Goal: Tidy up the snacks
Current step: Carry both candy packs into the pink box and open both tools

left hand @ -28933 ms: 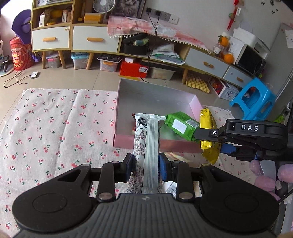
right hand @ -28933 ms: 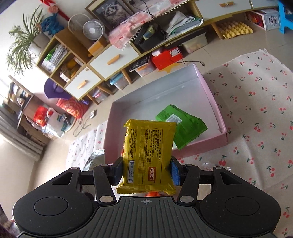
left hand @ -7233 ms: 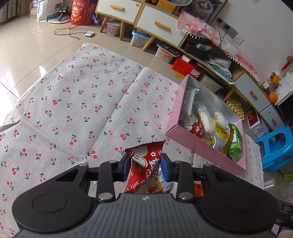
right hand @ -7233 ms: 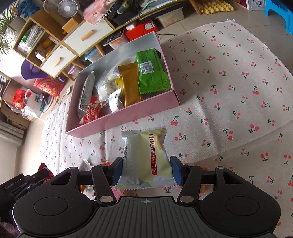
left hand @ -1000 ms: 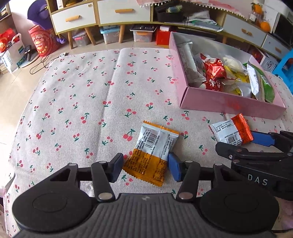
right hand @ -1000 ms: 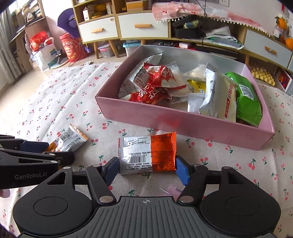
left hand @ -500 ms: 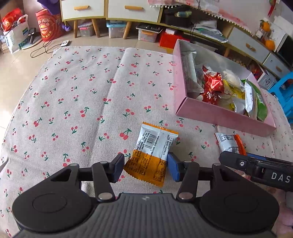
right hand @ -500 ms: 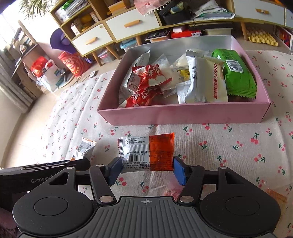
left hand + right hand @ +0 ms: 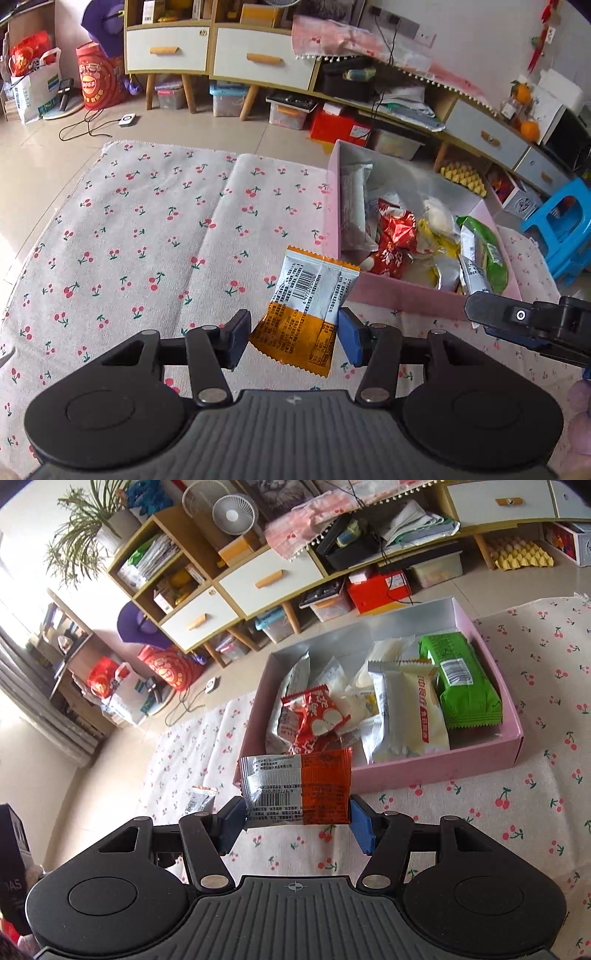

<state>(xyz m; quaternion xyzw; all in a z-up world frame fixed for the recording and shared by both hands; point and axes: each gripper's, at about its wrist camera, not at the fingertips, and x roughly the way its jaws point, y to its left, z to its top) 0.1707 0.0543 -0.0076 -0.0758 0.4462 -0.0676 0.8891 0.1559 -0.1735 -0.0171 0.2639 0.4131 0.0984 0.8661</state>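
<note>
My left gripper (image 9: 293,334) is shut on an orange-and-silver snack packet (image 9: 306,306), which hangs tilted above the cherry-print cloth (image 9: 147,240), just left of the pink box (image 9: 402,295). My right gripper (image 9: 297,823) is shut on a red-and-silver packet (image 9: 295,786), held level above the cloth in front of the pink box (image 9: 443,768). The box holds several snacks: a green packet (image 9: 458,679), a cream one (image 9: 410,709) and red ones (image 9: 314,716). The right gripper (image 9: 524,321) shows at the right edge of the left wrist view. The orange-and-silver packet (image 9: 201,799) shows at the left of the right wrist view.
The cloth lies on a tiled floor (image 9: 44,158). Beyond it stand drawer cabinets (image 9: 258,62) with storage bins (image 9: 340,125) under them. A blue stool (image 9: 561,236) is right of the box. Bare cloth stretches to the left of the box.
Both packets lay on the cloth between the jaws; both grippers now grip them and have lifted them. The right gripper has rolled and swung toward the box's near wall.
</note>
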